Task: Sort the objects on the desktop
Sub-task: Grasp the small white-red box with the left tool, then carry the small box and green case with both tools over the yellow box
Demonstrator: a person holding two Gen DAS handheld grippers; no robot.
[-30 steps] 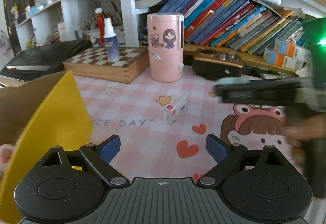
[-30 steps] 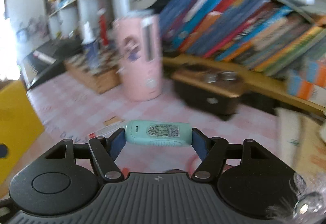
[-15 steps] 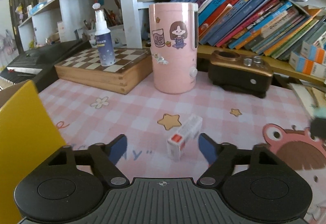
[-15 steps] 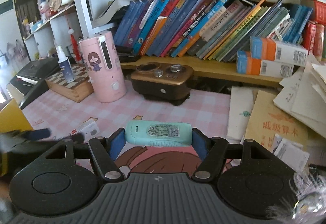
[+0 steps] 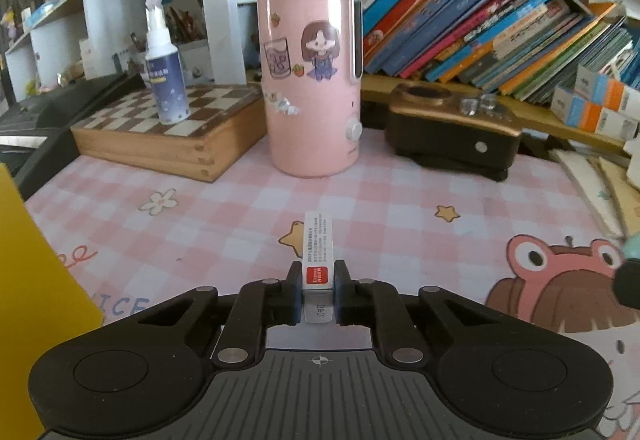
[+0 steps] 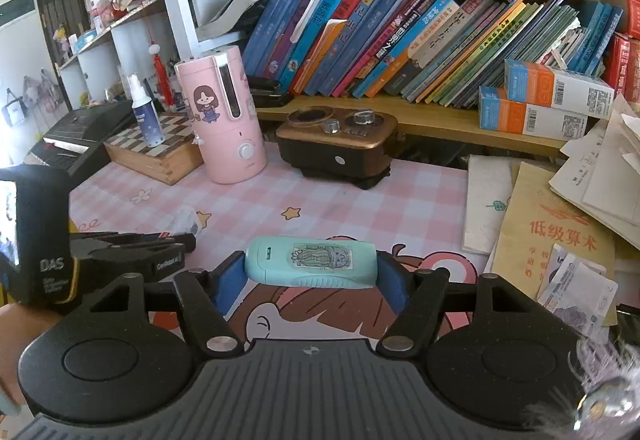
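My left gripper (image 5: 317,290) is shut on a small white box with a red label (image 5: 317,260), which lies lengthwise between the fingers, low over the pink checked desk mat (image 5: 400,200). My right gripper (image 6: 312,274) is shut on a teal oblong device with a sticker (image 6: 311,266), held crosswise above the mat. The left gripper (image 6: 120,246) shows at the left of the right wrist view, with the white box (image 6: 186,220) at its tip. The edge of a yellow box (image 5: 36,280) is at the far left.
A pink cylindrical appliance (image 5: 314,80) stands mid-desk at the back. A wooden chessboard box (image 5: 176,136) carries a spray bottle (image 5: 164,80). A brown-black radio-like device (image 5: 452,128) sits before leaning books (image 5: 480,32). Papers and booklets (image 6: 560,220) pile at the right.
My left gripper moved forward to the white box and closed on it; it was open before. My right gripper swung right and keeps holding the teal device.
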